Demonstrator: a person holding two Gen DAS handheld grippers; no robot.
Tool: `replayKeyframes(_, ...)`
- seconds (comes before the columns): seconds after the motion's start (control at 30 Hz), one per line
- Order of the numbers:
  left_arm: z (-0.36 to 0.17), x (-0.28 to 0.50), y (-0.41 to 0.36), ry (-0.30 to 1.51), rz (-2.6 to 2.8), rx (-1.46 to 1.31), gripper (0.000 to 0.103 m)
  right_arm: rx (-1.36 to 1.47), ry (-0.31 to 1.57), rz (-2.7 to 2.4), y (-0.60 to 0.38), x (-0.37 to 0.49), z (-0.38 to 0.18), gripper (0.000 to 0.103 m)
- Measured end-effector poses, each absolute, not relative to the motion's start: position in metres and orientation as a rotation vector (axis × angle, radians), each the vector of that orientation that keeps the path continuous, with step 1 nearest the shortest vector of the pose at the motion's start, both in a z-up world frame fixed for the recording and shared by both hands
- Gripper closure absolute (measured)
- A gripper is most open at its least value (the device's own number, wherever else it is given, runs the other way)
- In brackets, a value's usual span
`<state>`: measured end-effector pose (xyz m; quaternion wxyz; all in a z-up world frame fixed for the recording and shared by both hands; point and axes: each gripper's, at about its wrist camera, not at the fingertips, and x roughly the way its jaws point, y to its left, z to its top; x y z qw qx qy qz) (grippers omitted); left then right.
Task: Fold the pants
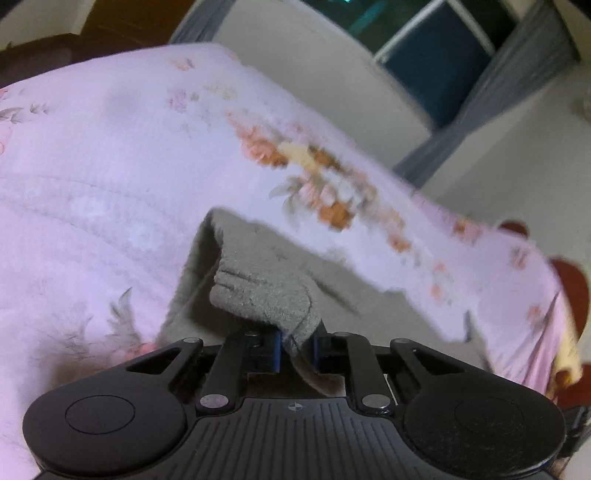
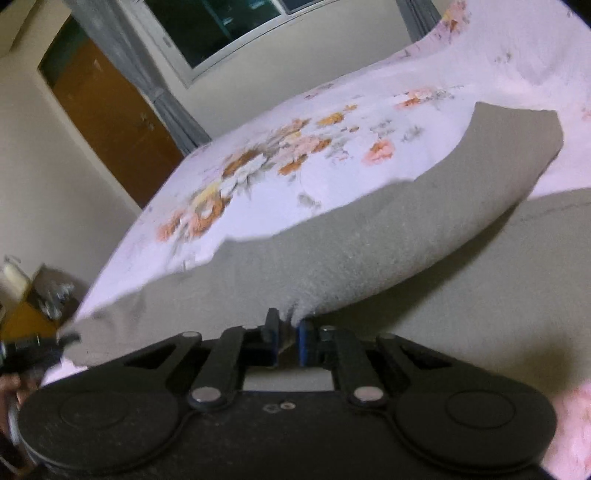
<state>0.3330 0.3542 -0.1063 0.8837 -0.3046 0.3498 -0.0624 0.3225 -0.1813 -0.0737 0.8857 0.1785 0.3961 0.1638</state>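
Observation:
Grey fleece pants [image 1: 258,295] lie on a pink floral bedsheet [image 1: 92,166]. My left gripper [image 1: 297,349] is shut on a bunched ribbed edge of the pants, with grey cloth pinched between its blue pads. In the right wrist view the pants [image 2: 369,240] stretch away as a long grey band lifted a little off the sheet [image 2: 295,166]. My right gripper [image 2: 290,339] is shut on their near edge, a fold of cloth squeezed between its pads. At the lower left of that view part of the other gripper [image 2: 33,347] shows beside the cloth's far end.
The bed ends near a cream wall with a dark window [image 2: 221,33] and grey curtains [image 2: 170,107]. An orange-brown door [image 2: 110,122] stands at the left. A cluttered small table [image 2: 33,295] is beside the bed. Something red [image 1: 569,291] lies beyond the sheet's right edge.

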Motion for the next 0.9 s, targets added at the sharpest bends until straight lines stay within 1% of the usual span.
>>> replayKeyframes(0.07, -0.127, 0.337, 0.354, 0.807, -0.098, -0.611, 0.088, 0.358, 0.905, 0.309, -0.176, 0.323, -0.104, 0.093)
replayKeyframes(0.1, -0.135, 0.337, 0.354, 0.826, -0.098, -0.611, 0.088, 0.373, 0.922, 0.296, -0.178, 0.325, -0.115, 0.094)
replayKeyframes(0.13, -0.139, 0.334, 0.354, 0.820, -0.094, -0.624, 0.088, 0.417, 0.912, 0.287, -0.182, 0.326, -0.119, 0.091)
replayKeyframes(0.17, -0.140, 0.331, 0.353, 0.810, -0.089, -0.636, 0.088, 0.448, 0.909, 0.281, -0.183, 0.327, -0.117, 0.088)
replayKeyframes(0.23, -0.138, 0.328, 0.350, 0.807, -0.087, -0.606, 0.087, 0.422, 0.889, 0.232, -0.183, 0.326, -0.104, 0.070)
replayKeyframes(0.3, -0.136, 0.328, 0.344, 0.811, -0.084, -0.565, 0.087, 0.387, 0.816, 0.176, -0.187, 0.320, -0.085, 0.063)
replayKeyframes(0.33, -0.134, 0.329, 0.342, 0.813, -0.080, -0.549, 0.087, 0.379, 0.791, 0.163, -0.190, 0.322, -0.077, 0.063)
replayKeyframes(0.4, -0.132, 0.329, 0.341, 0.814, -0.068, -0.546, 0.087, 0.339, 0.798, 0.121, -0.194, 0.337, -0.068, 0.062)
replayKeyframes(0.47, -0.132, 0.330, 0.338, 0.816, -0.055, -0.540, 0.087, 0.297, 0.845, 0.061, -0.196, 0.363, -0.065, 0.058)
replayKeyframes(0.53, -0.132, 0.331, 0.338, 0.818, -0.042, -0.545, 0.085, 0.263, 0.888, 0.002, -0.197, 0.387, -0.067, 0.031)
replayKeyframes(0.57, -0.131, 0.331, 0.338, 0.819, -0.037, -0.550, 0.085, 0.232, 0.910, -0.036, -0.197, 0.399, -0.070, 0.030)
replayKeyframes(0.67, -0.132, 0.331, 0.337, 0.822, -0.017, -0.569, 0.085, 0.188, 0.994, -0.100, -0.200, 0.420, -0.089, 0.031)
replayKeyframes(0.7, -0.132, 0.330, 0.337, 0.822, -0.013, -0.571, 0.084, 0.183, 1.016, -0.111, -0.203, 0.424, -0.092, 0.034)
replayKeyframes(0.73, -0.133, 0.330, 0.336, 0.822, -0.011, -0.575, 0.084, 0.198, 1.015, -0.099, -0.209, 0.422, -0.094, 0.040)
replayKeyframes(0.77, -0.133, 0.330, 0.337, 0.823, -0.010, -0.581, 0.084, 0.239, 0.994, -0.076, -0.216, 0.413, -0.092, 0.079)
replayKeyframes(0.8, -0.134, 0.329, 0.338, 0.822, -0.010, -0.589, 0.084, 0.305, 0.987, -0.051, -0.226, 0.405, -0.091, 0.095)
replayKeyframes(0.9, -0.133, 0.329, 0.338, 0.827, -0.015, -0.590, 0.084, 0.401, 0.893, -0.022, -0.250, 0.357, -0.078, 0.096)
